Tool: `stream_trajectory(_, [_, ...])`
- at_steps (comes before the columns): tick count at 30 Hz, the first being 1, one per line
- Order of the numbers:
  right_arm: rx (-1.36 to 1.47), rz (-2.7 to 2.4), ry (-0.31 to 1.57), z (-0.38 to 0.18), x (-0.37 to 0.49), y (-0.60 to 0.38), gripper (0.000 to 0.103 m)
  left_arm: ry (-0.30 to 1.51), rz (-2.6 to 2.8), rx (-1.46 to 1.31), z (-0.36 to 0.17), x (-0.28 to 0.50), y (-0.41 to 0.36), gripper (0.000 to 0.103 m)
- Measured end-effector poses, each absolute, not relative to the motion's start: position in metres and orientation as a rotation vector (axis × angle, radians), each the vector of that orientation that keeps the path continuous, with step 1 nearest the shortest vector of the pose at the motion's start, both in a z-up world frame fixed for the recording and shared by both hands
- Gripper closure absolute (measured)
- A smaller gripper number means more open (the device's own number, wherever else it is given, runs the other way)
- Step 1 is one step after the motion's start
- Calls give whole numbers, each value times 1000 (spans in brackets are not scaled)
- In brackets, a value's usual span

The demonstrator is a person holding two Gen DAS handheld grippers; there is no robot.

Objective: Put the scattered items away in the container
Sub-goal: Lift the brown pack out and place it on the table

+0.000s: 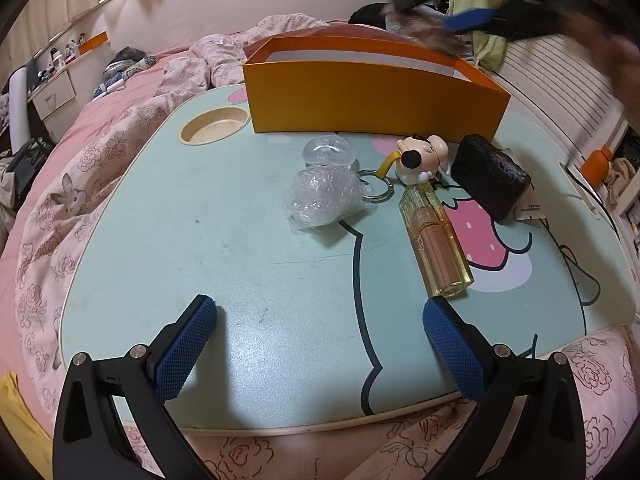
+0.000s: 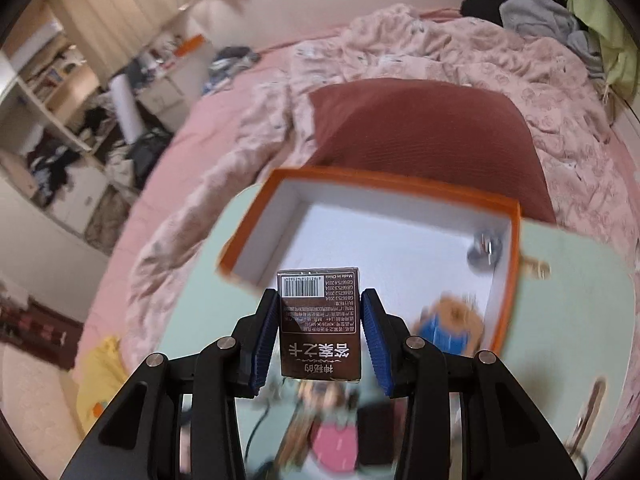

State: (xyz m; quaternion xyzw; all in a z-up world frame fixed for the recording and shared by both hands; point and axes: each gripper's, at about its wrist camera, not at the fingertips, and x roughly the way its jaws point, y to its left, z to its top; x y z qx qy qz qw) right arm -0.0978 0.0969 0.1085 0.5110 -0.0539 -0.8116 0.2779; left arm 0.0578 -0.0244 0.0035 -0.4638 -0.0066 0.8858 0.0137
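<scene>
My right gripper is shut on a small brown box with a barcode and printed text, held in the air above the near wall of the orange container. A blue and tan item and a small grey item lie inside it. From the left wrist, the orange container stands at the table's far side, and the right gripper is a blur above its right end. My left gripper hangs open over the near table. A bubble-wrap bundle, clear case, dog figure keychain, perfume bottle and black sponge-like block lie scattered.
The mint lap table with a cup recess rests on a pink bed with a rumpled floral quilt. A dark red cushion lies behind the container. Cluttered shelves stand at the left.
</scene>
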Motion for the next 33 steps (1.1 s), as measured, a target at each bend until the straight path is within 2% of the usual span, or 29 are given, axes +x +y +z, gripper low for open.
stream_trajectory(8, [1427, -2157, -135, 73, -64, 105, 62, -19, 2758, -1446, 4, 57, -24, 0])
stream_trajectory(10, [1403, -2197, -110, 72, -62, 102, 57, -19, 2758, -1446, 3, 57, -24, 0])
stream_trajectory(12, [1368, -2230, -128, 75, -60, 107, 48, -18, 2758, -1446, 3, 57, -24, 0])
stream_trajectory(16, [1266, -2339, -123, 83, -40, 119, 45, -18, 2757, -1447, 3, 57, -25, 0])
stream_trajectory(24, [1217, -2546, 55, 62, 18, 151, 41, -16, 2757, -1449, 2, 56, -25, 0])
stream_trajectory(33, [1324, -2651, 112, 24, 36, 159, 40, -16, 2757, -1450, 3, 57, -25, 0])
